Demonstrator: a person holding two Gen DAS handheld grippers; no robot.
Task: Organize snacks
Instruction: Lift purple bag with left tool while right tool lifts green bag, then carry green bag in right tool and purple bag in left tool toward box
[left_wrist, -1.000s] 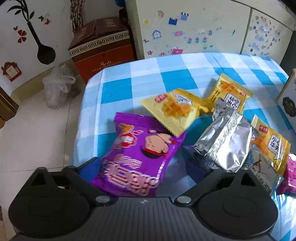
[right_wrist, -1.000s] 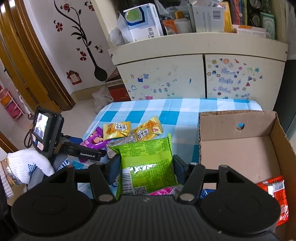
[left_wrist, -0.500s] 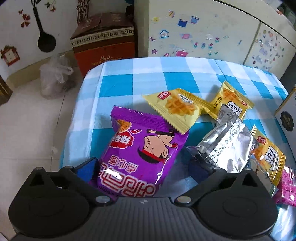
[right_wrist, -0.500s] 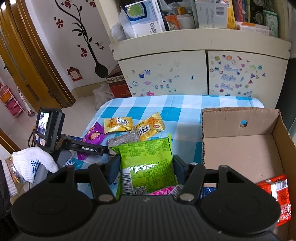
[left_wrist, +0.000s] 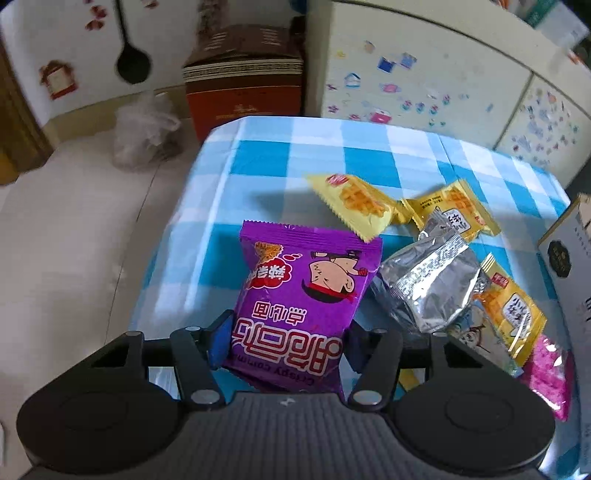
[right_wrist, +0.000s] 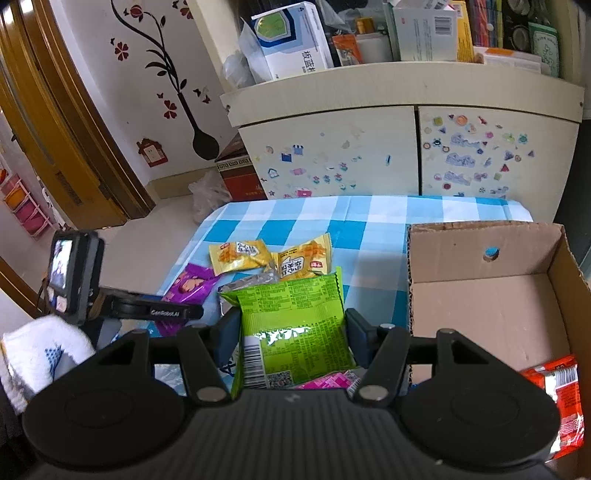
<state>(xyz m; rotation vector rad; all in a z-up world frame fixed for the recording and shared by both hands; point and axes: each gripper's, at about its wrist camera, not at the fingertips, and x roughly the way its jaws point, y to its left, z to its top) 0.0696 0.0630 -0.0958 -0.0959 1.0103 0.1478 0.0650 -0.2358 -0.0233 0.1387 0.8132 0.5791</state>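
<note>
My left gripper (left_wrist: 286, 341) is shut on a purple snack packet (left_wrist: 303, 295) and holds it above the blue checked tablecloth (left_wrist: 280, 158). My right gripper (right_wrist: 291, 332) is shut on a green snack packet (right_wrist: 295, 317), left of the open cardboard box (right_wrist: 491, 314). A red packet (right_wrist: 561, 398) lies in the box's near right corner. On the cloth lie yellow waffle packets (left_wrist: 354, 203), a silver packet (left_wrist: 432, 280) and a pink packet (left_wrist: 546, 373). The left gripper with the purple packet also shows in the right wrist view (right_wrist: 184, 291).
A cream cabinet (right_wrist: 406, 147) with stickers stands behind the table, boxes piled on top. A red-brown carton (left_wrist: 243, 85) and a plastic bag (left_wrist: 144, 129) sit on the floor to the left. A wooden door frame (right_wrist: 74, 147) is at far left.
My left gripper has closed on the purple packet and lifted it off the cloth. My right gripper still holds the green packet and has drawn back slightly.
</note>
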